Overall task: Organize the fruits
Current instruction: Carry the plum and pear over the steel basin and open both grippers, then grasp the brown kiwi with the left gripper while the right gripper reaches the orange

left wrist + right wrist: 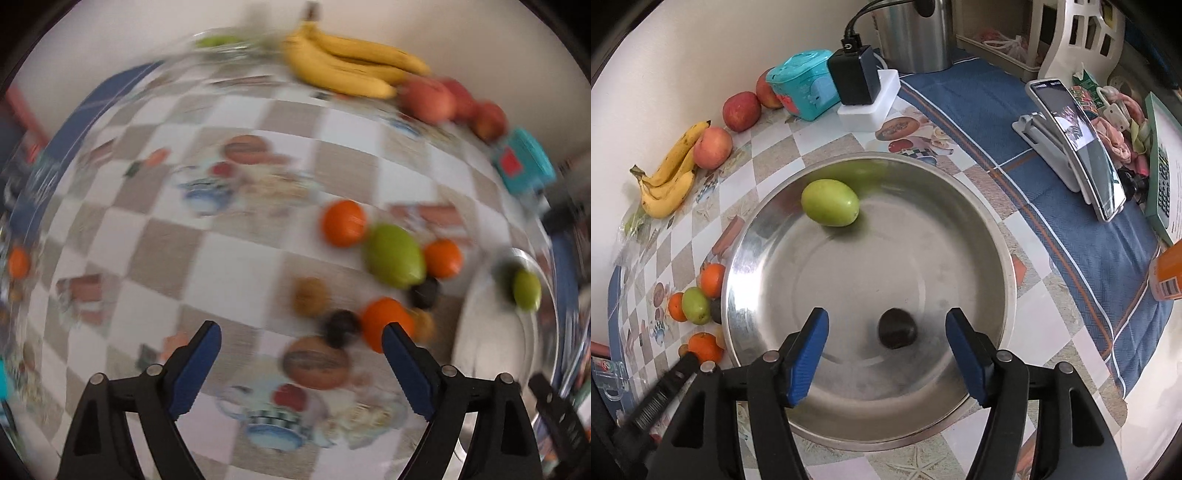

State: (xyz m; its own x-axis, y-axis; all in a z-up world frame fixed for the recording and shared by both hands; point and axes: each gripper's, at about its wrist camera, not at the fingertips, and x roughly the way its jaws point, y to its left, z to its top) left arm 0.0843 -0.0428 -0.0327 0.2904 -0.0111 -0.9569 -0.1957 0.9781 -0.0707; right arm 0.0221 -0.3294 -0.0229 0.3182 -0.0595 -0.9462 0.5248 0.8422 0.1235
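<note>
My right gripper (886, 332) hangs over the steel bowl (1004, 258) with its jaws apart and nothing pressed between the pads; a small dark fruit (897, 328) lies on the bowl floor in the gap, touching neither finger. Farther in, near the far-left wall of the bowl, sits a green mango (830, 202), its long axis running roughly left to right and tilted a little downward to the right. My left gripper (301, 339) is spread wide and empty above the checked tablecloth (236, 258); its view is smeared by blur. Just ahead of its right finger lies the loose pile: an orange (380, 317) right at that fingertip, a dark fruit (340, 326) beside it, a brownish round one (310, 296) I can't identify, then a second green mango (393, 255), its long axis slanting from upper left to lower right, flanked by two more oranges (343, 222). That pile sits just left of the bowl's rim. Along the wall lie a bunch of bananas (670, 173) with stems toward the left, three red apples (713, 147), a teal box (805, 85) and a black charger (855, 77). A phone on a stand (1078, 147) stands well to the right on the blue cloth (979, 110).
</note>
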